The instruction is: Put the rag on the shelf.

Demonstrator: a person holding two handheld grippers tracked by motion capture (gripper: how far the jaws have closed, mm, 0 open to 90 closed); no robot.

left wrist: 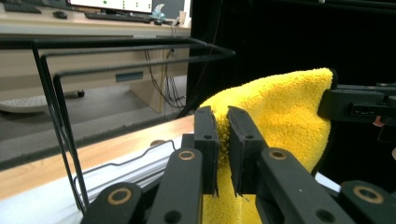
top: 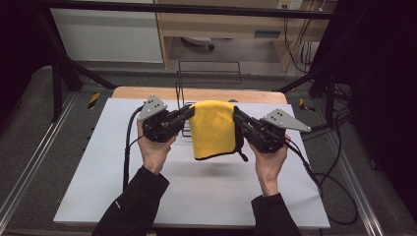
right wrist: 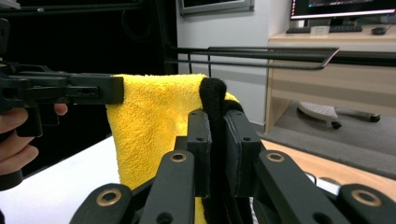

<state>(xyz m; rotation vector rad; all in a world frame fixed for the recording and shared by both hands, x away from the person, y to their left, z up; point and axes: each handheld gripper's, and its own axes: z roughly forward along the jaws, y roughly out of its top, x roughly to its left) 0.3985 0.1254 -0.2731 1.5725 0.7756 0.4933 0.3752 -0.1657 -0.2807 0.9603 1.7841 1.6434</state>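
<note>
1. The step in hand looks like carrying a folded yellow towel (top: 213, 129) toward the black wire rack (top: 209, 73) that stands at the far edge of the counter (top: 98, 162).
2. The towel hangs in the air above the counter, stretched between both grippers, its lower edge clear of the surface.
3. The left gripper (top: 186, 112) has its jaws clamped on the towel's left top corner; the right gripper (top: 238, 115) has its jaws clamped on the right top corner, on the black trim.
4. The next move likely calls for keeping both hands level and moving them forward together, so that the towel can drape over a rack bar.
</note>
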